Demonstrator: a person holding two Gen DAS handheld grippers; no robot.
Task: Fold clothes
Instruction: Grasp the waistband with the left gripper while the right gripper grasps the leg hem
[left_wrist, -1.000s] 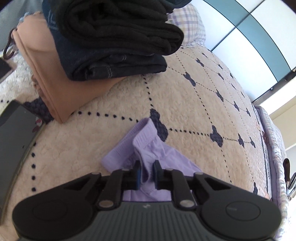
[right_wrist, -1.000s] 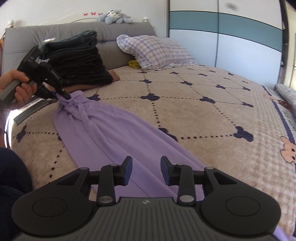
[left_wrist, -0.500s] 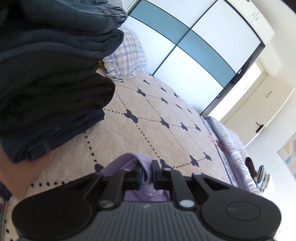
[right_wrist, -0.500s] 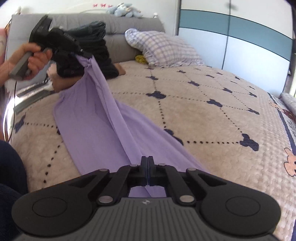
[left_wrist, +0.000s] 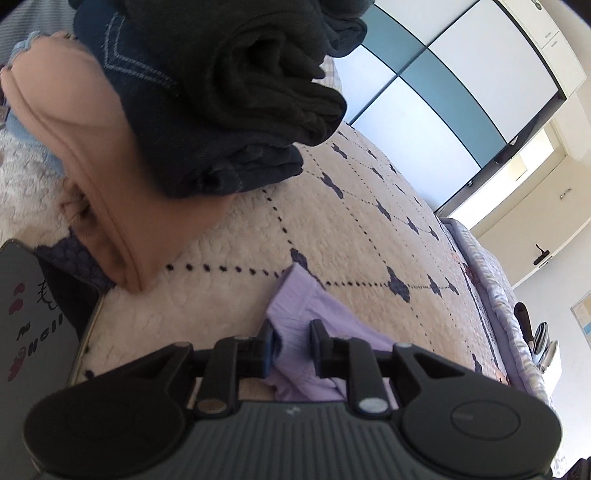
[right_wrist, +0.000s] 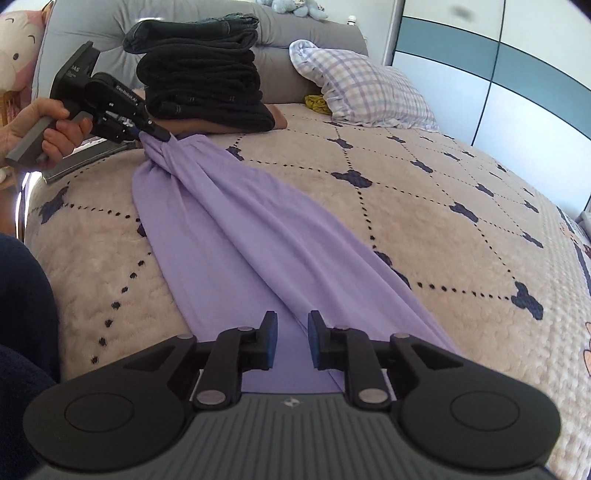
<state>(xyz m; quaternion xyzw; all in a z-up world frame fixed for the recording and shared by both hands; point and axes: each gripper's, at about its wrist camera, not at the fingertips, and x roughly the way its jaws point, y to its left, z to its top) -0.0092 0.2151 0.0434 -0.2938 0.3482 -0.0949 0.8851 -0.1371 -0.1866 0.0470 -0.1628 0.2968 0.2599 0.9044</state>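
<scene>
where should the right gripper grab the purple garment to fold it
Grip the near end of the purple garment, at the flat edge just ahead of the right gripper, coming in low from the bed's near edge. The cloth lies stretched in a long strip toward the left gripper, where its far end is bunched. The right gripper's jaws are open with the cloth lying between them.

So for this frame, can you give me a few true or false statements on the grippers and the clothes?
1. The right gripper has its jaws apart over the purple cloth. True.
2. The purple cloth gathers into a bunch at the left gripper. True.
3. The dark folded stack rests on the checked pillow. False: it rests on a tan garment, apart from the pillow.
4. The purple cloth is folded into a neat square. False: it lies stretched long across the bed.
</scene>
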